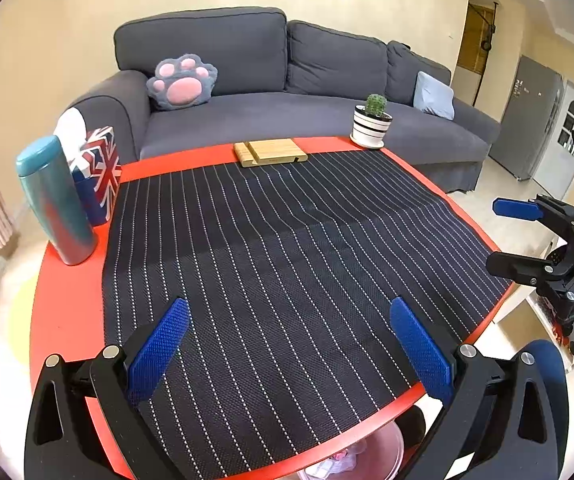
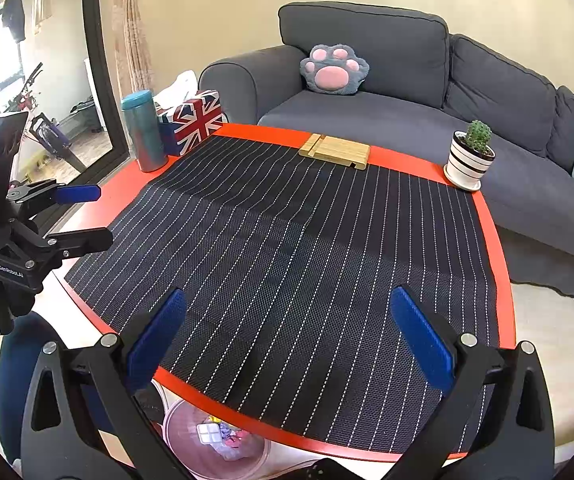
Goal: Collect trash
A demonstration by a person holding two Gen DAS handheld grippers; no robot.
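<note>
A pink bin (image 2: 215, 446) stands on the floor under the near edge of the red table (image 2: 505, 280); it holds several bits of trash, among them a white blister pack (image 2: 209, 433). The bin also shows in the left wrist view (image 1: 357, 458). My left gripper (image 1: 289, 344) is open and empty above the near edge of the striped black mat (image 1: 287, 260). My right gripper (image 2: 287, 340) is open and empty above the mat (image 2: 287, 260). Each gripper shows in the other's view, the right one (image 1: 507, 236) and the left one (image 2: 87, 216), both open.
On the table's far side stand a teal tumbler (image 1: 57, 204), a Union Jack tissue box (image 1: 99, 174), a wooden stand (image 1: 271, 152) and a potted cactus (image 1: 371, 124). A grey sofa (image 1: 287, 120) with a paw cushion (image 1: 181, 82) lies behind.
</note>
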